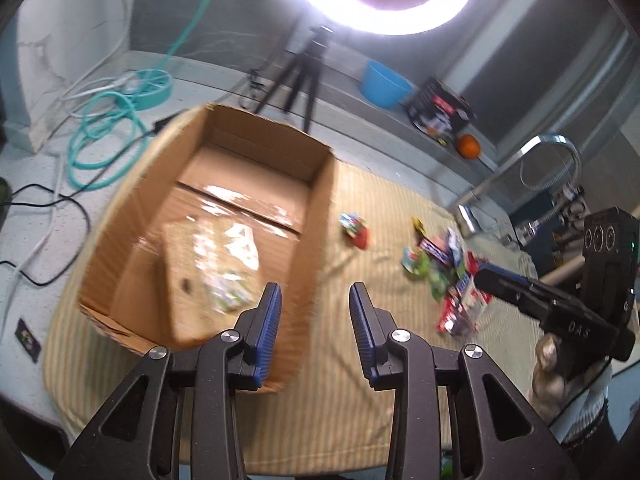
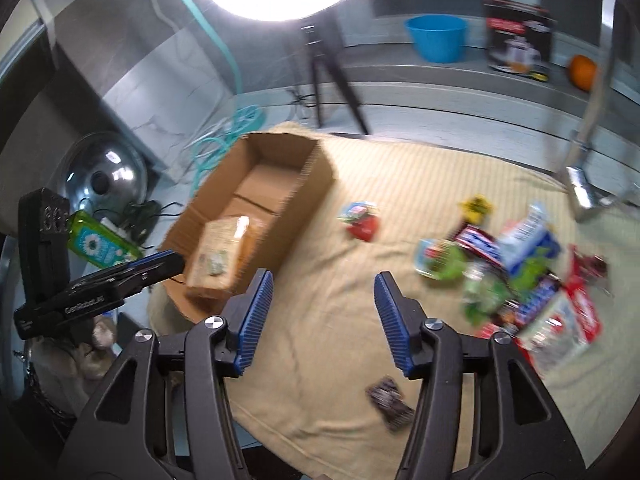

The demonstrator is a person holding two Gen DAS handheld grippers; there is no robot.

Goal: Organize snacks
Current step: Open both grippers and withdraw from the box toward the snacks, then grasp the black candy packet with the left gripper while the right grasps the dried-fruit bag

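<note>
Nearest us in the left wrist view, the left gripper [image 1: 314, 306] has its blue pads parted by a modest gap with nothing between them, hanging over the near right wall of the cardboard box [image 1: 320, 216]. Inside the box a tan packet [image 1: 212, 264] lies flat on the taped floor, so one snack is already put away. The risk we see here is the box wall itself: it sits right under our fingers, and a low or careless sweep could catch the rim and drag or tip the light box across the striped cloth [image 1: 360, 380]. Off to the right the pile of snacks [image 1: 448, 276] is smeared by blur, with the right gripper [image 1: 480, 274] reaching toward it, so we could easily misjudge which wrapper lies on top. In the right wrist view, that gripper [image 2: 324, 300] stands wider open and is likewise empty, above bare cloth between the box [image 2: 308, 196] and the heap [image 2: 520, 272]. A small dark packet [image 2: 390, 402] lies just below the right finger, and a red and green packet [image 2: 360, 220] sits alone near the box. We think the crinkly wrappers may slip from a shallow pinch, or one grab may lift two overlapping packets and drop a stray, and the loose cloth could bunch under the fingertips.
</note>
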